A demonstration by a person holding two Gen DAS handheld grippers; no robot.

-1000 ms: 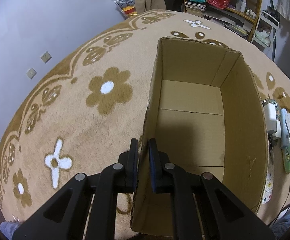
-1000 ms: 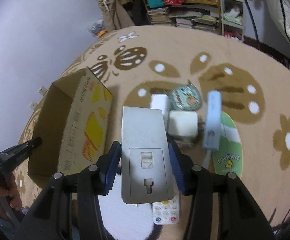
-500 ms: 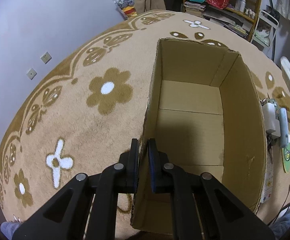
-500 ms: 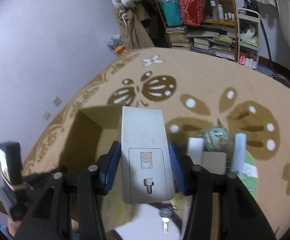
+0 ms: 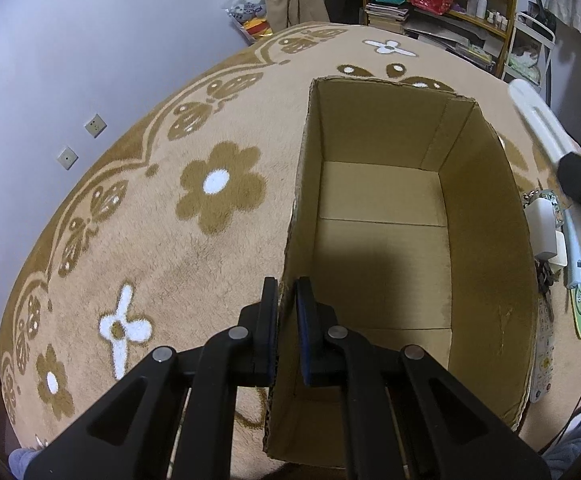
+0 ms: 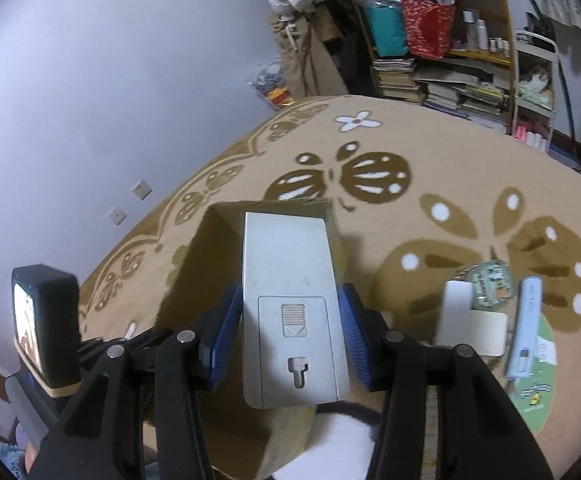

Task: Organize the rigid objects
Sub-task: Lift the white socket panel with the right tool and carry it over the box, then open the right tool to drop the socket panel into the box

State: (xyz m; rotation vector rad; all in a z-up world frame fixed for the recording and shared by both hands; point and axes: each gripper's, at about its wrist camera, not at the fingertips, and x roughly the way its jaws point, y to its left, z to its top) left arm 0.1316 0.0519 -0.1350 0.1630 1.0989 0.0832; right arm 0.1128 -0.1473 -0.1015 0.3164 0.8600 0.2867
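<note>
Carpet with brown flowers lies under everything here. On the left side, the left tongs are closed on the near left wall of the open cardboard box, one finger outside and one inside; I judge this grip is there to keep the light box from sliding while things go in. The box inside shows only its bare bottom. Over the box, the right tongs are clamped on the two long sides of a grey remote control, its battery cover facing up, so it can be lowered flat into the box. To the right, on the carpet beside the box, wait a white charger, a round tin, probably, a pale blue stick-shaped device and a green disc.
</note>
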